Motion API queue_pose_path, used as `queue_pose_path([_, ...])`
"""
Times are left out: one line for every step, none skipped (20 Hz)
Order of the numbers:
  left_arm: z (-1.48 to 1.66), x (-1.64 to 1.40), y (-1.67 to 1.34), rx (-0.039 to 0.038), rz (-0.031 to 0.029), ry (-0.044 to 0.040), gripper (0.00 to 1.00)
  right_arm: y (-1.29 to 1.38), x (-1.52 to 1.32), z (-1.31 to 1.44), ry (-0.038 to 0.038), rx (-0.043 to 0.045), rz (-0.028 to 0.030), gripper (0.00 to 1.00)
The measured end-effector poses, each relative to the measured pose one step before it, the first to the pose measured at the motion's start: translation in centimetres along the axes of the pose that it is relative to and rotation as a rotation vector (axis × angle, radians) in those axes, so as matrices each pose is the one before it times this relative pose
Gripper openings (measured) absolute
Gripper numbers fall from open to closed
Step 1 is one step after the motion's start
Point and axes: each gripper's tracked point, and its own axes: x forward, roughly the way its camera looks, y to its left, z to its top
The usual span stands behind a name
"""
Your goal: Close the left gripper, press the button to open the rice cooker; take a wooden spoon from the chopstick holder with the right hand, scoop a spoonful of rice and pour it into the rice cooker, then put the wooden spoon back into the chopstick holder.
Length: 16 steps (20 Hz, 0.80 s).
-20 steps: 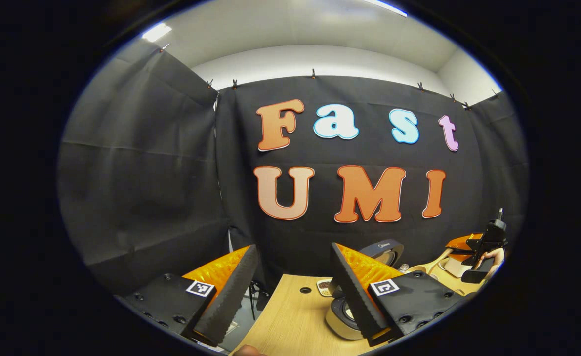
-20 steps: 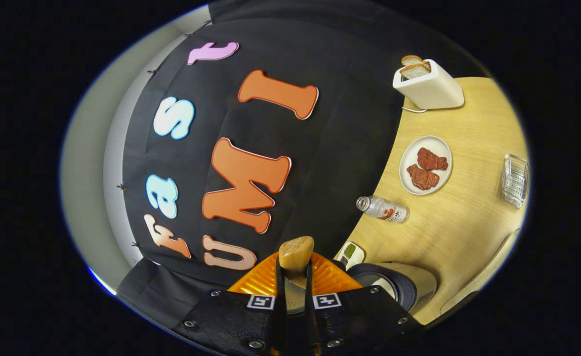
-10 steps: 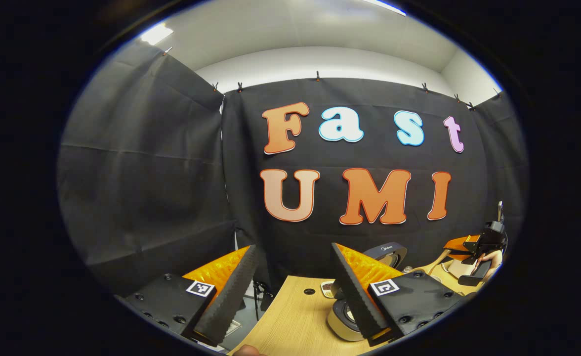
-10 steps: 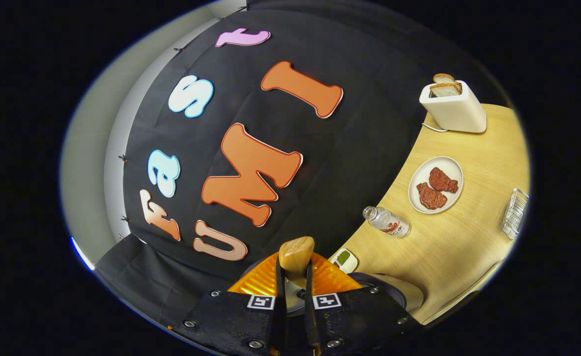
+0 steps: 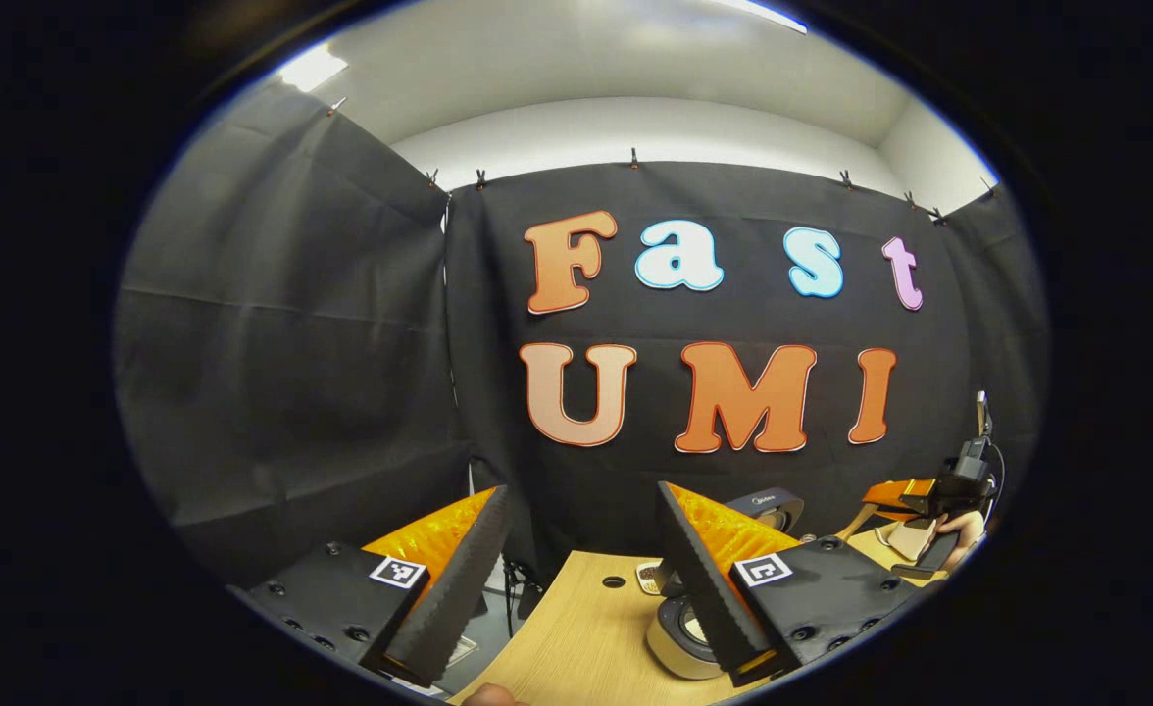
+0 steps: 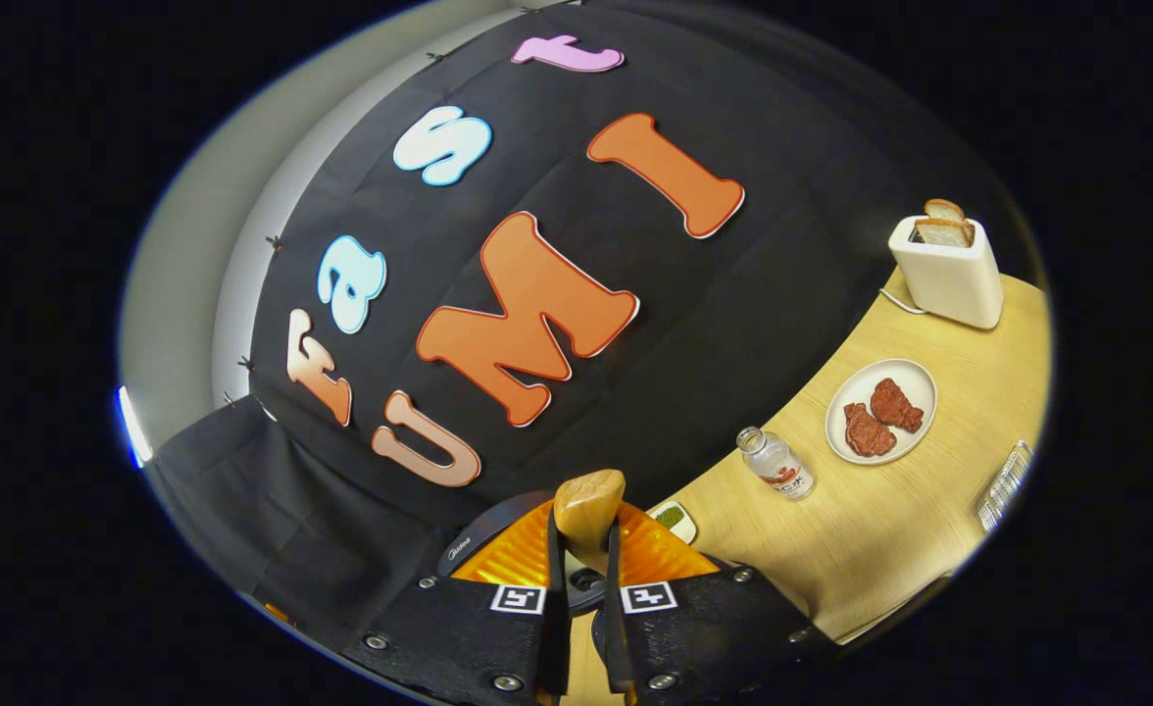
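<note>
1. My left gripper [image 5: 576, 579] hangs with its jaws spread wide and nothing between them, raised above the near edge of the table [image 5: 576, 637].
2. The rice cooker [image 5: 679, 637] sits on that table just beyond my left gripper, its lid [image 5: 768, 505] standing open behind it.
3. My right gripper [image 6: 581, 598] has its jaws pinched on the wooden spoon [image 6: 588, 505], above the rice cooker.
4. Farther along the table from the cooker stand a bottle [image 6: 776, 464], a plate of meat [image 6: 880, 412] and a toaster [image 6: 947, 265].
</note>
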Motion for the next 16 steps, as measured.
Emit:
queue_pose_path([0.052,-0.124,0.104,-0.00075,0.00075,-0.00172,0.96,0.178,-0.086,-0.168,-0.0003,-0.02076,0.00456,0.14])
queue_pose_path([0.135,-0.005,0.136,0.00111,0.00246,0.00046,0.96,0.363,-0.202,0.007,0.00107,-0.01748,0.00319,0.13])
queue_pose_path([-0.039,-0.073,0.106,0.00085,0.00243,0.00044,0.96,0.283,0.021,0.002,-0.00069,-0.0204,0.00397,0.14])
queue_pose_path([-0.027,-0.081,0.13,-0.00082,0.00211,0.00109,0.96,0.289,0.051,-0.156,-0.00193,-0.02659,0.00409,0.14])
queue_pose_path([-0.024,-0.025,0.015,-0.00271,0.00296,0.00282,0.96,0.223,0.023,-0.005,-0.00339,-0.02613,0.0005,0.14])
queue_pose_path([-0.133,0.063,0.005,-0.00555,-0.00019,0.00414,0.96,0.4,0.11,0.142,-0.00302,-0.02446,0.00204,0.13])
queue_pose_path([-0.004,-0.017,0.13,-0.00698,-0.00052,0.00295,0.96,0.326,0.015,0.056,-0.00658,-0.02399,0.00366,0.14])
queue_pose_path([0.145,0.006,0.116,-0.0061,0.00081,0.00015,0.96,0.203,0.047,0.069,-0.00548,-0.0212,0.00277,0.14])
queue_pose_path([-0.089,0.004,0.098,-0.00344,0.00131,-0.00018,0.96,0.124,0.079,0.138,-0.00766,-0.01524,-0.0017,0.14])
queue_pose_path([0.027,0.101,0.024,-0.0013,0.00194,-0.00099,0.96,0.104,-0.07,0.078,-0.00476,-0.01592,-0.00041,0.13])
queue_pose_path([0.014,-0.009,0.057,0.00076,0.00125,0.00013,0.96,0.129,0.048,0.103,-0.00458,-0.01455,0.00094,0.14])
queue_pose_path([0.024,0.048,0.071,0.00189,-0.00081,0.00058,0.96,0.213,0.067,0.036,-0.00365,-0.01834,0.00272,0.14])
queue_pose_path([0.023,-0.051,-0.103,0.00146,-0.00107,0.00064,0.96,0.215,0.019,0.053,-0.00341,-0.02009,0.00651,0.14])
queue_pose_path([0.022,0.023,-0.111,-0.00025,-0.00041,-0.00028,0.96,0.248,0.101,-0.002,-0.00478,-0.02404,0.00537,0.14])
queue_pose_path([-0.006,0.166,-0.15,-0.00147,-0.00051,0.00051,0.96,0.214,0.034,0.065,-0.00787,-0.02676,0.00502,0.14])
queue_pose_path([-0.024,0.044,-0.123,-0.00112,-0.00046,0.00153,0.96,0.274,-0.051,0.187,-0.0064,-0.0256,0.00576,0.14])
